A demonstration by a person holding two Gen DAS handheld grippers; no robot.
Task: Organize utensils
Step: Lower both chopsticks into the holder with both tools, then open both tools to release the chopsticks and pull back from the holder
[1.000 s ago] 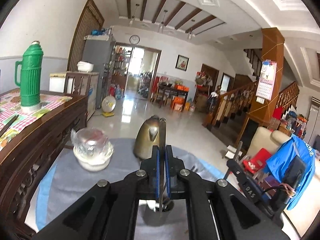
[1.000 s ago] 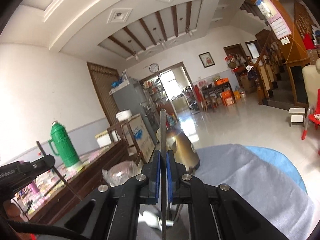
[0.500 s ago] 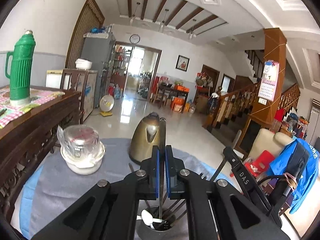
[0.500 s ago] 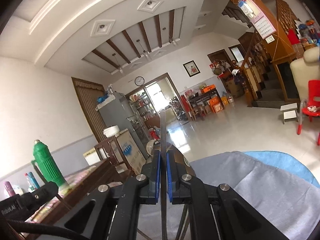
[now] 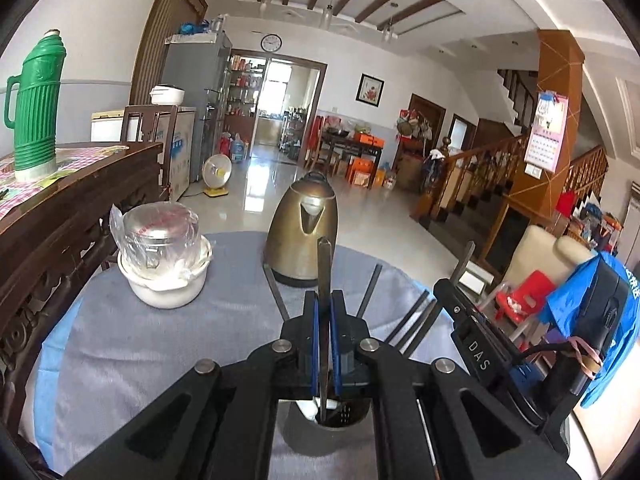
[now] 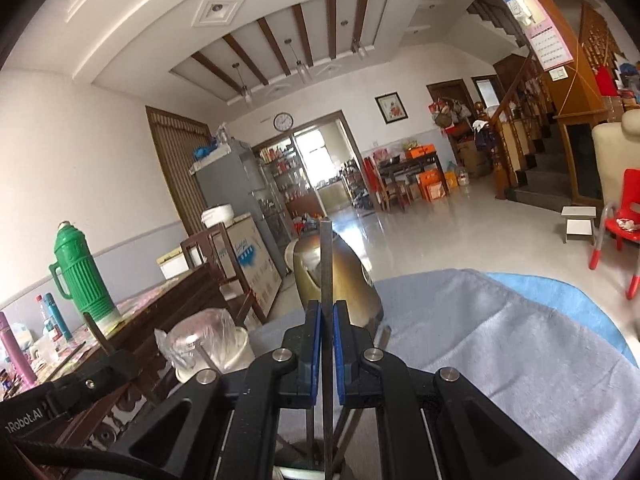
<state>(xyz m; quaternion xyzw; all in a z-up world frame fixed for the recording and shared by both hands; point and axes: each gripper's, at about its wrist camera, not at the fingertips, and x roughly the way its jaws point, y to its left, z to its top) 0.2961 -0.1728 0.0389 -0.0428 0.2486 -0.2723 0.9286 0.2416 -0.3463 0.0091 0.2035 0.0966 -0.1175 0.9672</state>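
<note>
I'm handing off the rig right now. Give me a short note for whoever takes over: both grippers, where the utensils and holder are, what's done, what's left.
Left gripper: shut on a flat metal utensil handle, its lower end inside the utensil holder.
Right gripper: shut on another metal utensil, held upright above the same spot.
Holder sits on the grey cloth in front of the kettle; several dark handles already stand in it.
Done: most utensils are in.
Left: release the left piece, then probably lower and release the right one.

Home: kettle (image 5: pixel 302 229), staircase (image 5: pixel 500 184), fridge (image 5: pixel 196 92)
</note>
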